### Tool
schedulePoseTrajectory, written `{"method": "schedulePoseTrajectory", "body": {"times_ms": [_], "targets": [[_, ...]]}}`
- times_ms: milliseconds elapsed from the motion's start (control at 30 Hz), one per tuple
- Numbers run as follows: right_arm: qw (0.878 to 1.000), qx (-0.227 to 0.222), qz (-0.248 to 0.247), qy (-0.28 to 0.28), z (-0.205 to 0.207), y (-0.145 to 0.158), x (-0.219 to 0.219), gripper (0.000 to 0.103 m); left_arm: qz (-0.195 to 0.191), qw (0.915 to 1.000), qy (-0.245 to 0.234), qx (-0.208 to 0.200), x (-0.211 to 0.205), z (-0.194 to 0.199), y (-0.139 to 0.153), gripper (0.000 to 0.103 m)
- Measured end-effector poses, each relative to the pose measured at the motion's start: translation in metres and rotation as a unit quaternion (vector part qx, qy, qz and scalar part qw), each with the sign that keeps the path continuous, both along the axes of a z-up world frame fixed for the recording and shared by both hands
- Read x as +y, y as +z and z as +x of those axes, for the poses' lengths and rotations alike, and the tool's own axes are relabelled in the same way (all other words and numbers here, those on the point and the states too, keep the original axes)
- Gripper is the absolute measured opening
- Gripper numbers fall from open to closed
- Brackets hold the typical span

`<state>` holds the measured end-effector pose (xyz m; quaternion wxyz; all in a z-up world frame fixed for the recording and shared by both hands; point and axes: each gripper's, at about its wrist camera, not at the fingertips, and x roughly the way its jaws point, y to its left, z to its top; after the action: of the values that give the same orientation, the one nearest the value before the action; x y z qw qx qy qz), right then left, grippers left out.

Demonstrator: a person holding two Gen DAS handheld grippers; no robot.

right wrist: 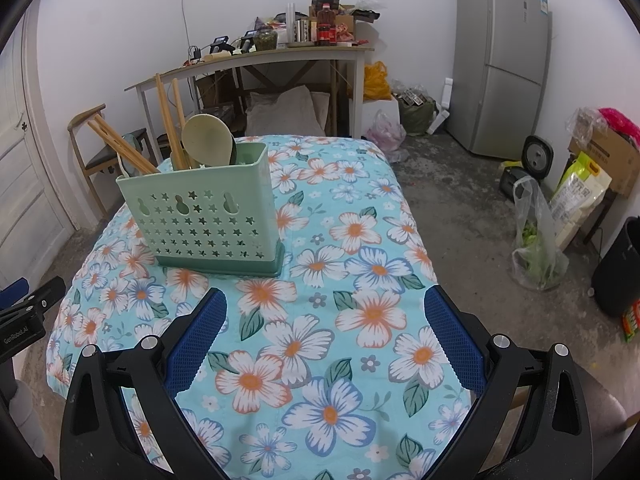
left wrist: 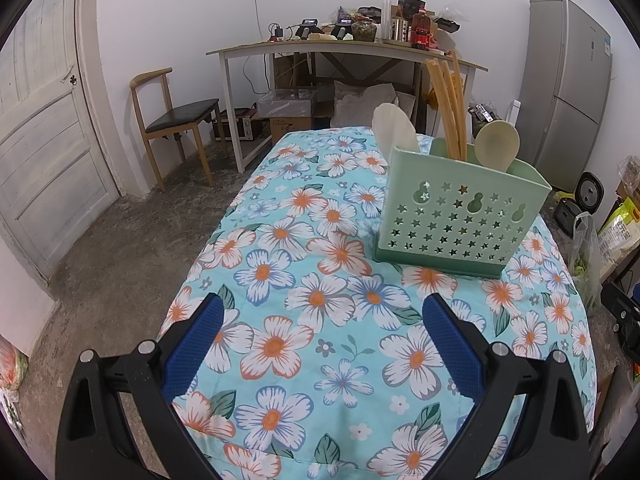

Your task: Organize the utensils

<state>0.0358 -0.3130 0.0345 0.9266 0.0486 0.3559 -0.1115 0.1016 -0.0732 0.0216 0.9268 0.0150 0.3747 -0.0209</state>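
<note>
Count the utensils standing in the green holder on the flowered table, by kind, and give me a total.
Chopsticks: 4
Cream spoons: 2
Total: 6 utensils, all in the green holder

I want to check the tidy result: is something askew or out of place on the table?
Mostly tidy. The green utensil holder stands upright on the floral tablecloth, holding two spoons and the chopsticks. Only some chopsticks lean far to one side instead of standing. Both grippers are open and empty.
</note>
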Motion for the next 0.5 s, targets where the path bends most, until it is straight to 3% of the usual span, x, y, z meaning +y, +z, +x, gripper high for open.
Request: {"method": "schedulePoseTrajectory", "body": {"times_ms": [500], "targets": [[1.000, 0.000, 0.000, 0.001, 0.0002, 0.0019, 0.0011, 0.095, 0.000, 1.0000, -0.001, -0.001, -0.0004, -0.0007, -0.0004, 0.097]]}}
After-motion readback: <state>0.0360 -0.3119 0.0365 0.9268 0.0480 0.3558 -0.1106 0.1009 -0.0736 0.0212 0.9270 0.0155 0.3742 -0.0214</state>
